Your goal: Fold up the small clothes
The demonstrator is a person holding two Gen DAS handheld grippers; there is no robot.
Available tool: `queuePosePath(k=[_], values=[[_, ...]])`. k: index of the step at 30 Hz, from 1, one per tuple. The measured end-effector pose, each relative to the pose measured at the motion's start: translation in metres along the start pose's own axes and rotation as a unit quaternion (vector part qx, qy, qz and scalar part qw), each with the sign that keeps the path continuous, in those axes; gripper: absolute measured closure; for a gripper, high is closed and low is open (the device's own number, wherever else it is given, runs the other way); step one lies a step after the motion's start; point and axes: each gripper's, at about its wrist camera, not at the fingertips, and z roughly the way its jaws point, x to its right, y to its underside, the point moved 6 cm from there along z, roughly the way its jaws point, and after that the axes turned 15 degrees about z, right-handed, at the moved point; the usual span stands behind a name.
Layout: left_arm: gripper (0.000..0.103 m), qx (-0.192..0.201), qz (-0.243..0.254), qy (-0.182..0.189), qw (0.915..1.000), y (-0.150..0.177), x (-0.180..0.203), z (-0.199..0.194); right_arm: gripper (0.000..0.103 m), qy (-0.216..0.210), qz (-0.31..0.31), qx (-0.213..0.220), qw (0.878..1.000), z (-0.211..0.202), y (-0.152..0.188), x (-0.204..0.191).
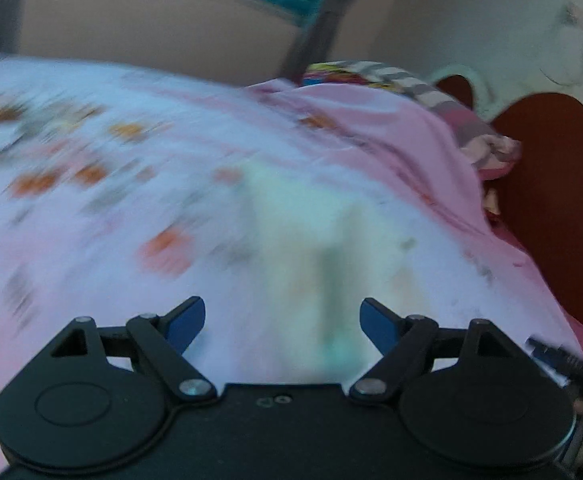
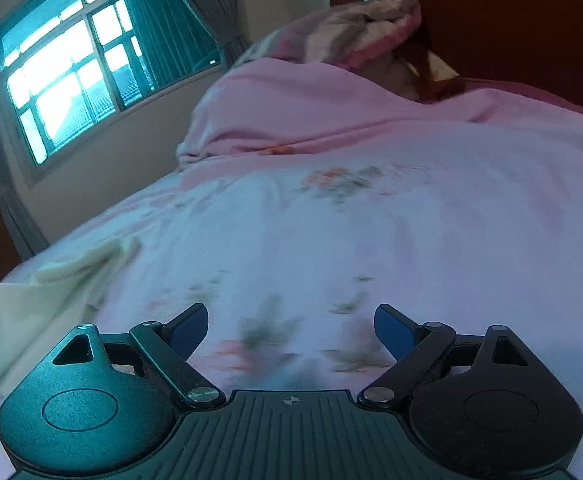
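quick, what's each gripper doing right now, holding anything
Left gripper: open, holding nothing, over the pale garment.
Right gripper: open, holding nothing, over the floral bedsheet.

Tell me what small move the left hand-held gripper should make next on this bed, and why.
Probably ease the left hand-held gripper down and forward onto the pale cream garment just ahead of it. Its jaws stand open and hold nothing, and the cloth lies unfolded on the floral bedsheet. The view is blurred, so I cannot pick an exact edge. The right hand-held gripper is open too.

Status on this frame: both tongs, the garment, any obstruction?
Left tongs open, empty. Right tongs open, empty. Pale cream garment lying crumpled on floral bedsheet, ungrasped. Nothing blocking; left view blurred.
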Motion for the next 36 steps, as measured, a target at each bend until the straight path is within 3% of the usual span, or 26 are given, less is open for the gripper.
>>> queuePosePath(k=[3,5,9,12,18,22,24,27,28,29,36], values=[[0.022,-0.011,-0.001,-0.013,0.9999,0.028,-0.011,-0.009,0.013,-0.04,-0.009,-0.005,0.999,-0.001,0.013,-0.053],[0.022,-0.009,0.004,0.001,0.9999,0.029,-0.002,-0.006,0.013,-0.064,-0.019,-0.02,0.998,0.005,0.024,-0.091],[0.021,-0.001,0.073,0.011,0.9973,0.024,0.027,0.005,0.013,-0.085,-0.046,-0.045,0.994,0.021,0.044,-0.165],[0.022,-0.009,0.107,-0.01,0.9941,0.026,0.037,0.013,0.013,-0.095,-0.052,-0.077,0.991,0.039,0.06,-0.213],[0.022,0.014,0.023,-0.005,0.9996,0.042,0.009,-0.003,0.013,-0.097,-0.12,-0.1,0.983,0.074,0.094,-0.299],[0.022,0.02,-0.009,-0.01,0.9997,0.046,0.0,-0.009,0.015,-0.091,-0.145,-0.106,0.98,0.094,0.112,-0.321],[0.023,0.022,-0.004,-0.023,0.9995,0.047,0.003,-0.01,0.043,-0.075,-0.168,-0.106,0.977,0.103,0.124,-0.327],[0.024,0.037,-0.037,-0.054,0.9972,0.047,-0.006,-0.014,0.059,-0.057,-0.185,-0.11,0.975,0.119,0.132,-0.33],[0.024,0.04,-0.046,-0.064,0.9961,0.046,-0.01,-0.015,0.071,-0.049,-0.187,-0.108,0.975,0.121,0.132,-0.328],[0.023,0.043,-0.052,-0.074,0.995,0.045,-0.014,-0.017,0.097,-0.044,-0.182,-0.11,0.976,0.124,0.13,-0.323],[0.022,0.037,-0.066,-0.097,0.9924,0.045,-0.026,-0.023,0.097,-0.021,-0.089,-0.087,0.992,0.086,0.112,-0.243]])
